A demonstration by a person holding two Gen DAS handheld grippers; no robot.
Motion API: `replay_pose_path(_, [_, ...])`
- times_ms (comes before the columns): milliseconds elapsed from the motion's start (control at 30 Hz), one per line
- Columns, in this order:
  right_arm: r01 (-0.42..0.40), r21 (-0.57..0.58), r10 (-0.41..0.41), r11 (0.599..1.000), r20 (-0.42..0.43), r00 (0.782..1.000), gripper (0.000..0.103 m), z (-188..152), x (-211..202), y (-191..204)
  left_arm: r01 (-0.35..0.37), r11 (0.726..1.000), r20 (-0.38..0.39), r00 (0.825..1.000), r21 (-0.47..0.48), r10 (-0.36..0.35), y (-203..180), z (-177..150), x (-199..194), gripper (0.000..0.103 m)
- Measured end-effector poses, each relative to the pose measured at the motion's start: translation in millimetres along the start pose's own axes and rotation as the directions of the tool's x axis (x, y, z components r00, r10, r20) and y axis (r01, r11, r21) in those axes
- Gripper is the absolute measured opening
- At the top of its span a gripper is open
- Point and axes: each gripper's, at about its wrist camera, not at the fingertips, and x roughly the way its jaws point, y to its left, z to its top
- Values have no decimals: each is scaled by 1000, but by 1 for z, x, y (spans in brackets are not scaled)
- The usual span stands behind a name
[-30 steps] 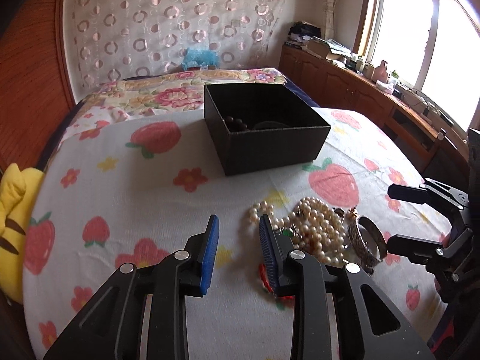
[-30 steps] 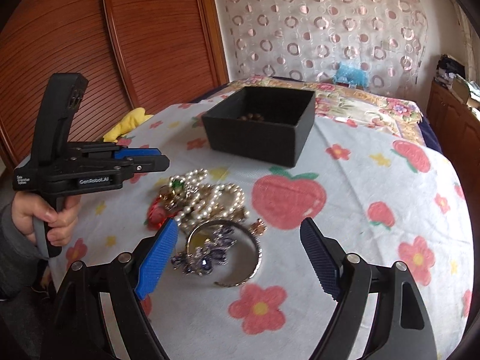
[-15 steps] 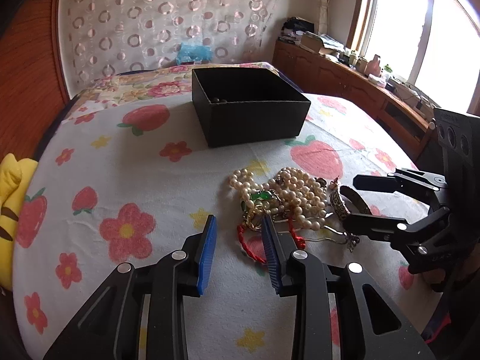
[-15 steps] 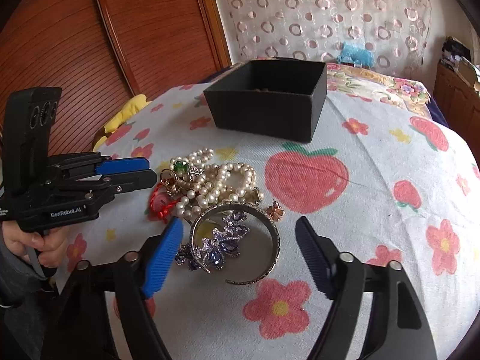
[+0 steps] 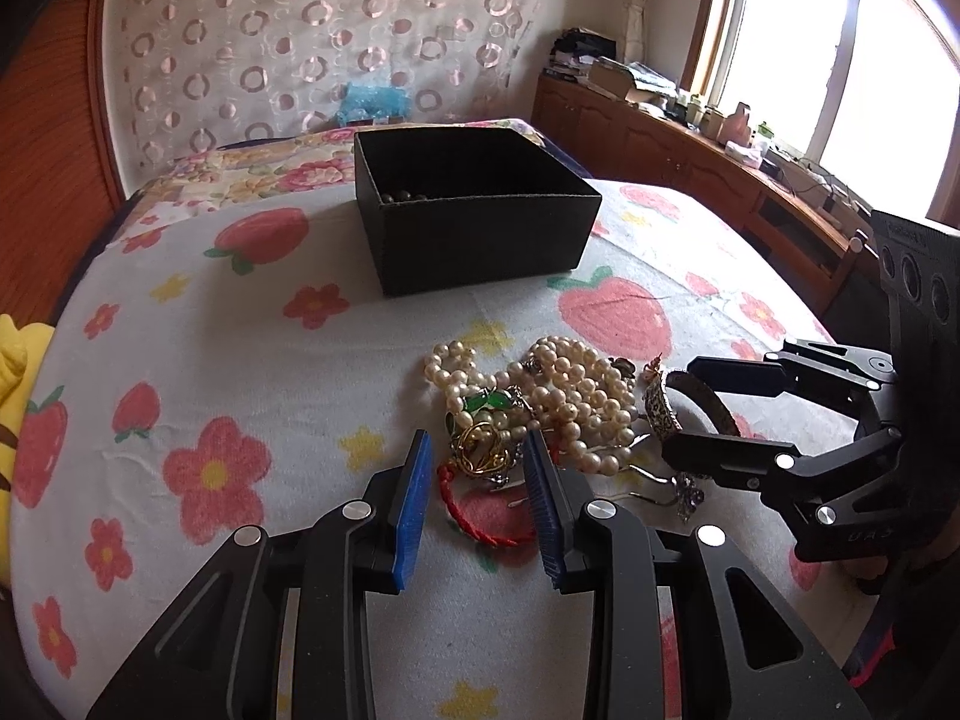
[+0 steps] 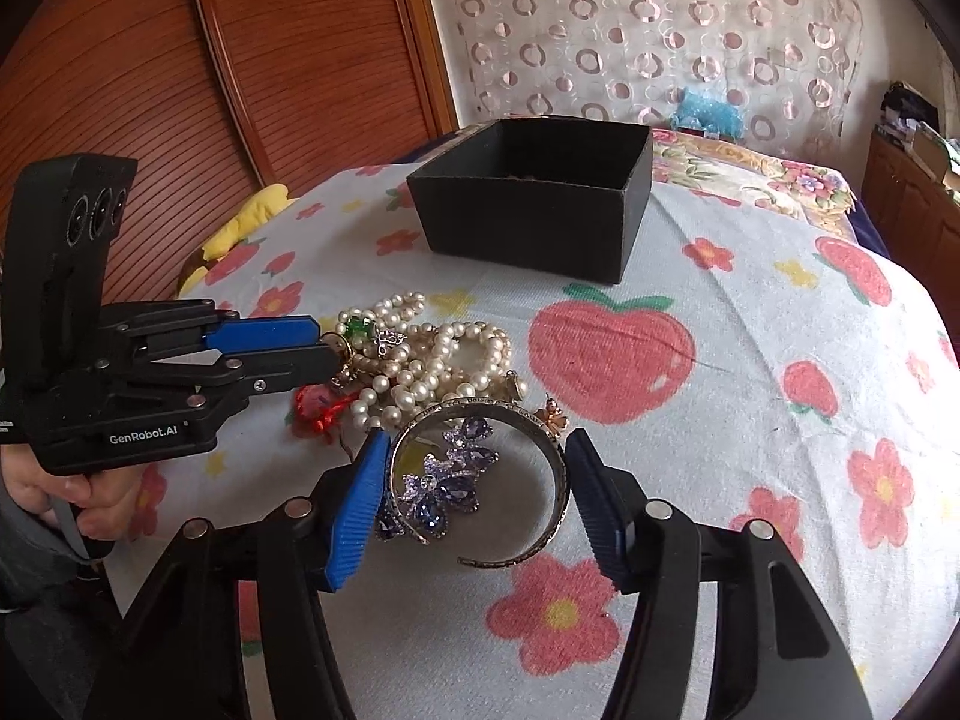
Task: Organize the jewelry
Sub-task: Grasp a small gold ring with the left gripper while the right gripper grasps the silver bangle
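A heap of jewelry lies on the fruit-print cloth: white pearl strands (image 5: 576,396) (image 6: 444,360), a gold and green pendant (image 5: 480,438), a red cord bracelet (image 5: 480,516) (image 6: 318,408), a metal cuff bangle (image 6: 534,480) with a purple flower brooch (image 6: 444,480) inside it. My left gripper (image 5: 480,480) is open, its blue pads either side of the gold pendant and red cord. My right gripper (image 6: 474,486) is open, its pads straddling the bangle. A black open box (image 5: 468,204) (image 6: 534,210) stands behind the heap with dark beads inside.
The cloth covers a bed-like surface whose edges fall away at left and right. A yellow plush (image 5: 12,348) lies at the left edge. A wooden sliding door (image 6: 270,60) stands at left, a wooden cabinet (image 5: 720,168) with clutter under the window at right.
Both grippers moved forward and down onto the heap. The left jaws opened wider around the pendant and red cord. The right jaws narrowed around the bangle.
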Motion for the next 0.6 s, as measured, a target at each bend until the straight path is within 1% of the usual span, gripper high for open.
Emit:
replay_pose_path(33, [2, 2, -2, 1000, 0, 1000, 63, 0, 0, -1, 2, 1000, -1, 1000, -2, -2, 1, 1, 1, 29])
replay_pose_path(100, [2, 8, -2, 1000, -2, 1000, 63, 0, -1, -3, 6, 1000, -1, 1000, -4, -6, 1, 0, 2, 22])
replay_pose_path(167, [1, 10, -1, 1000, -2, 1000, 63, 0, 0, -2, 9, 1000, -1, 1000, -7, -9, 1, 0, 2, 9])
replay_pose_path(233, [3, 8, -3, 1000, -2, 1000, 63, 0, 0, -3, 8, 1000, 2, 1000, -5, -8, 1, 0, 2, 3])
replay_pose_path(333, [2, 8, -2, 1000, -2, 1000, 63, 0, 0, -3, 12, 1000, 13, 1000, 6, -12, -2, -2, -2, 2])
replay_pose_path(433, [5, 7, -5, 1000, -1, 1000, 63, 0, 0, -3, -3, 1000, 48, 999, 22, 2, -8, -3, -12, 2])
replay_pose_path(600, [9, 6, -9, 1000, 0, 1000, 63, 0, 0, -4, 8, 1000, 87, 996, 21, -10, -13, -3, -28, 2])
